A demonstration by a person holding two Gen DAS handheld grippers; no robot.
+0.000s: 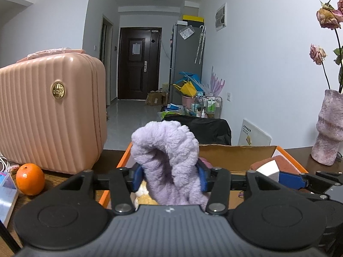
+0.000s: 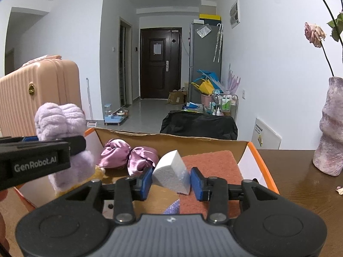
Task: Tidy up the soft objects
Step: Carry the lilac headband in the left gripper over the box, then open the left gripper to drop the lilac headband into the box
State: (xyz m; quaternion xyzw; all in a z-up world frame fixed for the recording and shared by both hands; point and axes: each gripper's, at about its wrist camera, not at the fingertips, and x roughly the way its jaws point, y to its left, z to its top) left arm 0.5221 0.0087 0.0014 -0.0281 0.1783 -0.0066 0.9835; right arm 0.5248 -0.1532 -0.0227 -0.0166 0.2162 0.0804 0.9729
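My left gripper [image 1: 169,176] is shut on a fluffy lilac plush piece [image 1: 169,150], held over the left part of an orange-rimmed cardboard box [image 1: 235,150]. In the right wrist view the left gripper [image 2: 42,147] holds the lilac plush [image 2: 60,120] at the left. My right gripper [image 2: 171,182] is shut on a white foam wedge [image 2: 171,171] above the box [image 2: 255,156]. Inside the box lie a purple satin scrunchie [image 2: 128,156], a terracotta sponge pad [image 2: 212,165] and a yellowish plush item [image 2: 98,172], partly hidden.
A pink ribbed suitcase [image 1: 49,111] stands on the wooden table [image 2: 300,182] at the left, an orange [image 1: 30,178] in front of it. A mauve vase [image 2: 331,132] with dried roses stands at the right. A black chair back [image 2: 199,124] lies beyond the box.
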